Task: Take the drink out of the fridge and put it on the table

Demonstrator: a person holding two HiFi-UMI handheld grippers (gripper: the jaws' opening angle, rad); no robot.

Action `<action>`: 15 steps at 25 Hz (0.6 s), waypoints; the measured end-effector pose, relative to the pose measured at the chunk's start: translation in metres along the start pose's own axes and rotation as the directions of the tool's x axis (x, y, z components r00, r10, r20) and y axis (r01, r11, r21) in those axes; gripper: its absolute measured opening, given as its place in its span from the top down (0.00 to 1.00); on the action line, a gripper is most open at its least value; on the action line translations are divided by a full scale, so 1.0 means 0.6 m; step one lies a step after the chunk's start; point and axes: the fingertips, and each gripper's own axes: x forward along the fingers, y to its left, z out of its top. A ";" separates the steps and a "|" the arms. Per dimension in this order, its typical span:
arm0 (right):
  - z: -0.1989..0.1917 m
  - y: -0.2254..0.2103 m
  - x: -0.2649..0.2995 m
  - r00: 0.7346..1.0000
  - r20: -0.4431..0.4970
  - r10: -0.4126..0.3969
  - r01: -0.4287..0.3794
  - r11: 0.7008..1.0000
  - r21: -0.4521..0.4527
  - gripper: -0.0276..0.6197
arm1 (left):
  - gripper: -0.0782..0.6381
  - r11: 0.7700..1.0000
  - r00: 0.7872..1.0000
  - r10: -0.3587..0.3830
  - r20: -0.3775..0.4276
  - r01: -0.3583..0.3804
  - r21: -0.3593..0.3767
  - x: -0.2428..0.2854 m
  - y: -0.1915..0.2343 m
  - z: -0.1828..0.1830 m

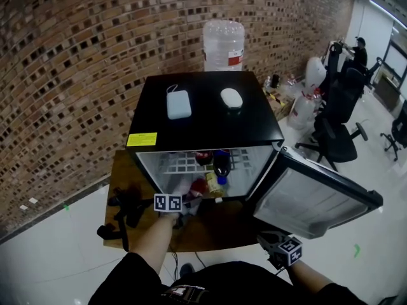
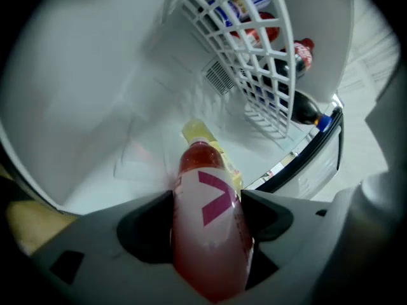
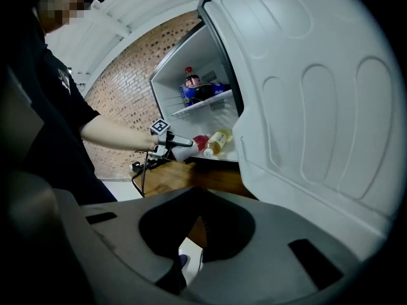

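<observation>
A red drink bottle [image 2: 210, 234] with a pink V on its label lies on the fridge floor [image 2: 114, 126], neck pointing inward. My left gripper [image 2: 206, 218] is shut on it, one jaw on each side of its body. In the head view that gripper [image 1: 183, 202] reaches into the lower left of the open black fridge [image 1: 203, 116], with the red bottle [image 1: 198, 186] ahead of it. The right gripper view shows that same red bottle [image 3: 191, 146] at the fridge's front edge. My right gripper [image 3: 197, 234] is shut and empty, held low beside the open door [image 3: 305, 107].
A yellow bottle [image 2: 202, 135] lies just beyond the red one. Cola bottles [image 2: 299, 56] and a dark bottle [image 2: 305, 110] rest on the wire shelf [image 2: 248, 62]. The fridge stands on a wooden table [image 1: 219, 227]. A cable bundle [image 1: 121, 211] lies at its left. Office chairs [image 1: 337, 132] stand right.
</observation>
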 end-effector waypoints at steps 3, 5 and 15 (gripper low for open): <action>0.004 0.003 0.011 1.000 0.004 0.014 -0.014 1.000 0.009 0.93 | 0.43 0.998 0.996 -0.065 0.055 0.064 0.021 -0.019 -0.018 -0.017; 0.011 0.007 0.021 1.000 0.009 0.029 -0.029 0.999 0.015 0.93 | 0.43 0.994 0.990 -0.108 0.096 0.106 0.022 -0.033 -0.033 -0.024; 0.128 0.049 0.123 0.969 0.137 0.205 -0.219 0.972 0.089 0.89 | 0.43 0.941 0.946 -0.305 0.106 0.282 0.185 -0.059 -0.128 -0.077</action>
